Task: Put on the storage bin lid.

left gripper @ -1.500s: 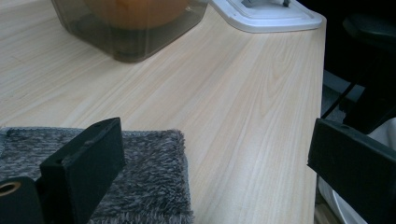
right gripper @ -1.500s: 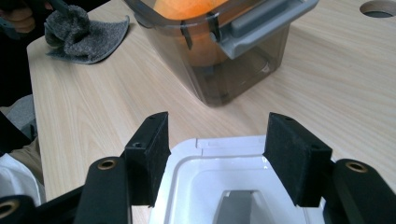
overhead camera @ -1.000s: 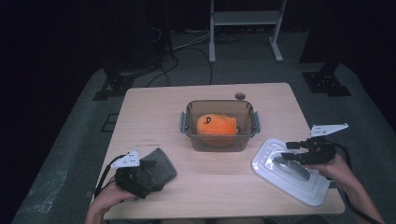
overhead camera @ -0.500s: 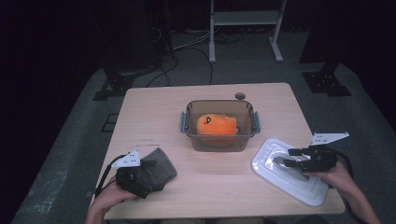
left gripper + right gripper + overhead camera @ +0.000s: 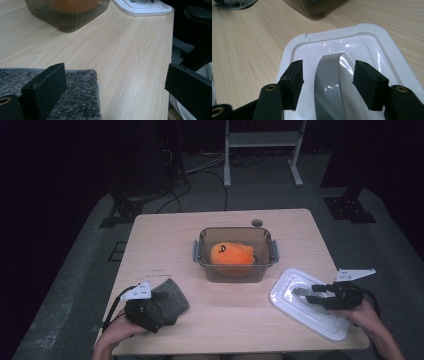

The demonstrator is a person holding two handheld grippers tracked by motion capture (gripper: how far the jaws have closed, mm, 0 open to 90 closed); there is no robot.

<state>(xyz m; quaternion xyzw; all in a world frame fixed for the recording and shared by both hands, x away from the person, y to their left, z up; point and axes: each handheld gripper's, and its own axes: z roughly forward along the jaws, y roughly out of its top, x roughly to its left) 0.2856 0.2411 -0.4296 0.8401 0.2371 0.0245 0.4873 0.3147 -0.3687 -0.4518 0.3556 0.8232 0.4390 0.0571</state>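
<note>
Right gripper view: jaws astride lid handle [image 5: 328, 82].

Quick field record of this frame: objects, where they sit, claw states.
surface: light wooden table
centre: clear plastic container, lid off, orange plush toy inside
lid: white plastic lid with grey handle, flat on the table, near right
cloth: grey fuzzy cloth, near left
right claw: jaws have just been closing, astride the handle, pads not pressing
left claw: open, one jaw over the cloth
</note>
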